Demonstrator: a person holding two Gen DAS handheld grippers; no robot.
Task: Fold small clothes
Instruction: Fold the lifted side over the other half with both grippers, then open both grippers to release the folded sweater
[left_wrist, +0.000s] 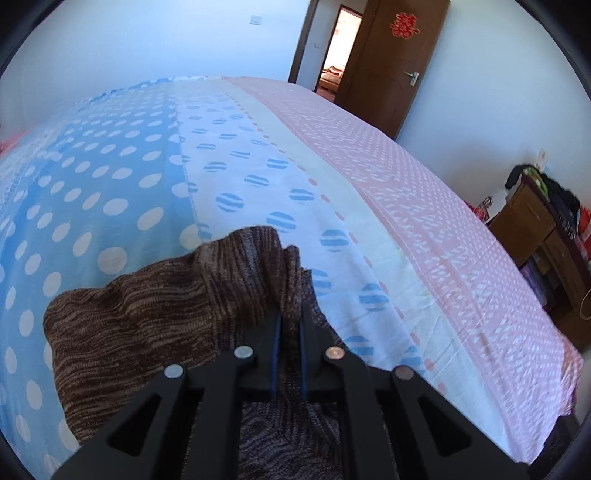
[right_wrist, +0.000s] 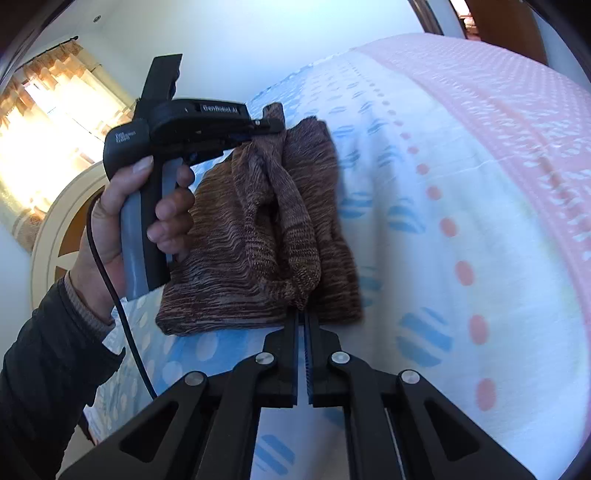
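Observation:
A small brown knit garment (left_wrist: 147, 314) lies bunched on the bed; it also shows in the right wrist view (right_wrist: 240, 251). My left gripper (left_wrist: 290, 314) is shut on a fold of it, and cloth drapes over and between its fingers. In the right wrist view the left gripper (right_wrist: 271, 123) pinches the garment's far edge, held by a hand. My right gripper (right_wrist: 302, 314) is shut on the garment's near edge, so the cloth is held between the two grippers above the sheet.
The bed sheet (left_wrist: 332, 177) has blue dotted, white and pink bands. A brown door (left_wrist: 388, 62) and a wooden desk with clutter (left_wrist: 535, 229) stand beyond the bed's right side. A curtained window (right_wrist: 48, 110) and a headboard (right_wrist: 55, 229) are at the left.

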